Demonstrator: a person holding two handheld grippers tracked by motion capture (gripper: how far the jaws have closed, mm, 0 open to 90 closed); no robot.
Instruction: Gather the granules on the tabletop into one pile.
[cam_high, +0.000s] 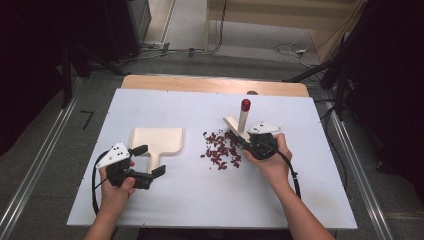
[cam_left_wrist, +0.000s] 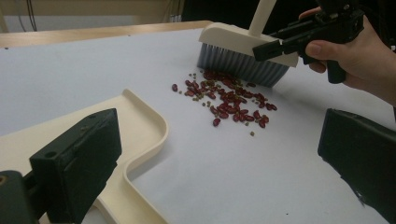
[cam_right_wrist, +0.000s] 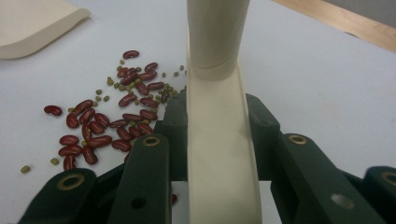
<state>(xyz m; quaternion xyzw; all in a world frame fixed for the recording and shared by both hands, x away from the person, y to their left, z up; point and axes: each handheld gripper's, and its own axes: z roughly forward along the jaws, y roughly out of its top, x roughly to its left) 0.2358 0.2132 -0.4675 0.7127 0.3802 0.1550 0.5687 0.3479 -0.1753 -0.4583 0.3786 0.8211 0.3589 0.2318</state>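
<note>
At the left of the table the left gripper (cam_high: 143, 161) sat with its jaws spread on either side of the handle of the cream dustpan (cam_high: 159, 140), not yet pressing on it; the pan lay flat, its handle pointing back toward the person and its open mouth facing away toward the far edge. To the right of the pan, apart from it, lay the scatter of red beans (cam_high: 221, 148) mixed with small green ones. Just right of them stood the brush (cam_high: 237, 126), bristles down at the pile's far-right edge, its head pinched by the right gripper (cam_high: 248, 142). The beans therefore lay between brush and pan, so I judged a leftward sweep would carry them toward the pan's side wall rather than its mouth.
</note>
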